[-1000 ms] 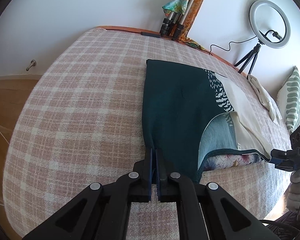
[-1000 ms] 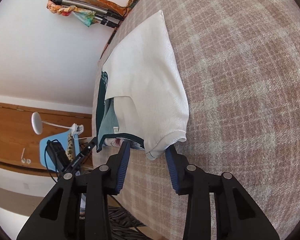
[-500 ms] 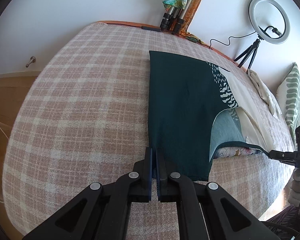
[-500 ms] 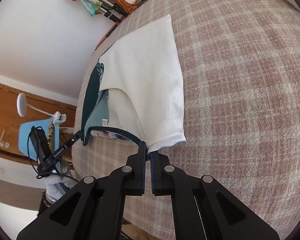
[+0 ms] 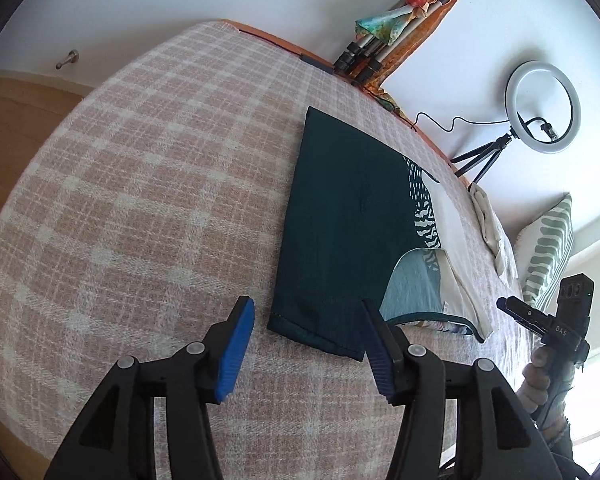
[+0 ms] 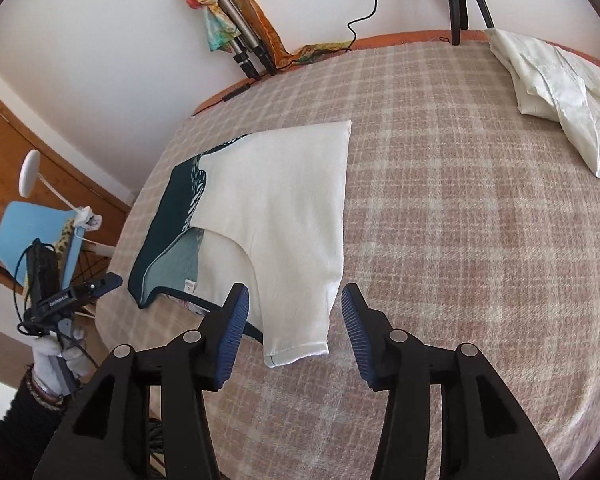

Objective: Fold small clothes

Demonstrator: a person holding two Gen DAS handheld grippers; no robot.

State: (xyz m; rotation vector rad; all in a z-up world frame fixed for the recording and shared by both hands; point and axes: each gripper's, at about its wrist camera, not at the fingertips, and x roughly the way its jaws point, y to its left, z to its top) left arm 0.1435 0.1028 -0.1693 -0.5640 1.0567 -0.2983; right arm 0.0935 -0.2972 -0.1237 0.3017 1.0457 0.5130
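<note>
A folded top [image 5: 340, 216], dark green on one side and cream [image 6: 284, 200] on the other, lies flat on the bed [image 5: 140, 200]. The left claw [image 5: 306, 344] has just been opening; it stands apart at the green sleeve, gripping nothing. The right claw [image 6: 294, 336] has just been opening too, apart around the cream sleeve end, not pressing it. A cream shirt [image 6: 560, 92] lies well apart from the top.

A ring light [image 5: 543, 107] on a small tripod stands at the upper right, against the white wall. A striped green pillow [image 5: 548, 252] sits below it (right edge), and a blue chair [image 6: 36, 236] shows at far left of the right wrist view.
</note>
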